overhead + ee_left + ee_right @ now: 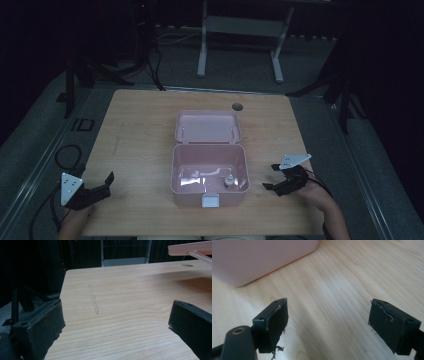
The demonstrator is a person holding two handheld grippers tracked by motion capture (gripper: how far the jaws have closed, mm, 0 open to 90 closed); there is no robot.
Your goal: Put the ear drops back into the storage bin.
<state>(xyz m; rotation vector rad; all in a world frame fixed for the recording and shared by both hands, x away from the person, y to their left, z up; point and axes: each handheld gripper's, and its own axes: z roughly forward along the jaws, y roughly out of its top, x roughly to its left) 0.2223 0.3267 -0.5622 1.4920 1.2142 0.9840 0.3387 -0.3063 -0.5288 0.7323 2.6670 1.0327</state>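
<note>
At the lower left of the high view, your left claw (102, 184) rests released and empty on the table (135, 125), parked clear of the work. At centre sits the pink box (210, 172), lid thrown back so its inside is reachable; a small bottle (229, 181) stands in its lower right corner. Right of the box, your right claw (272, 176) hangs released, empty, low over the wood.
</note>
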